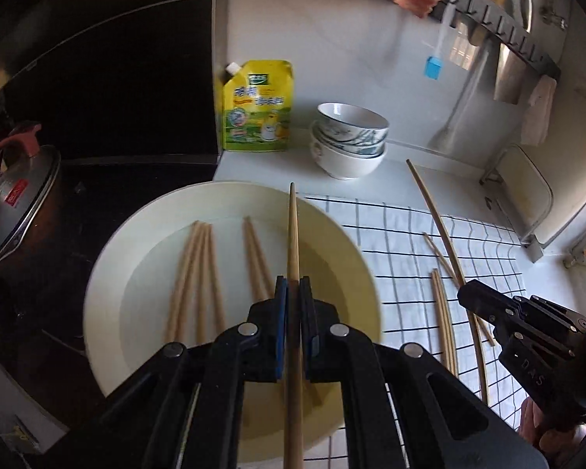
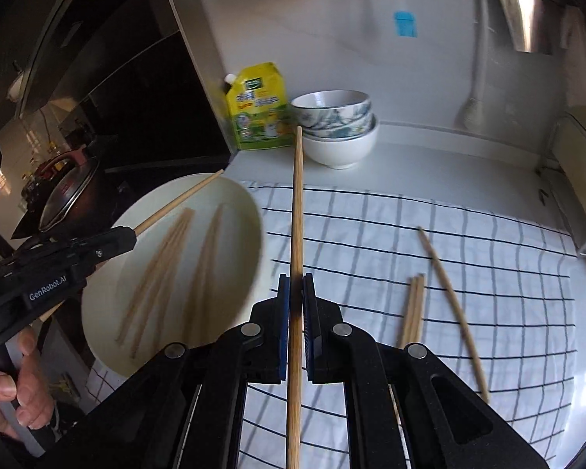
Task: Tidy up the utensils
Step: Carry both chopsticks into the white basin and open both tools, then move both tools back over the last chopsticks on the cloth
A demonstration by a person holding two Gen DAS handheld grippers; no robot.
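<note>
My left gripper (image 1: 293,285) is shut on a wooden chopstick (image 1: 293,230) and holds it over a pale yellow plate (image 1: 109,258). Several chopsticks (image 1: 199,273) lie in the plate. My right gripper (image 2: 296,283) is shut on another chopstick (image 2: 297,203), held above the checked cloth (image 2: 488,258) just right of the plate (image 2: 242,203). Three loose chopsticks (image 2: 414,308) lie on the cloth to its right. The left gripper also shows in the right wrist view (image 2: 131,234), and the right gripper in the left wrist view (image 1: 465,293).
Stacked bowls (image 1: 349,136) and a yellow pouch (image 1: 258,105) stand at the back by the wall. A pot with a lid (image 1: 15,203) sits on the dark stove at left. A hook rail (image 1: 500,27) with a blue brush (image 1: 433,66) hangs on the wall. A board rack (image 1: 527,195) stands at right.
</note>
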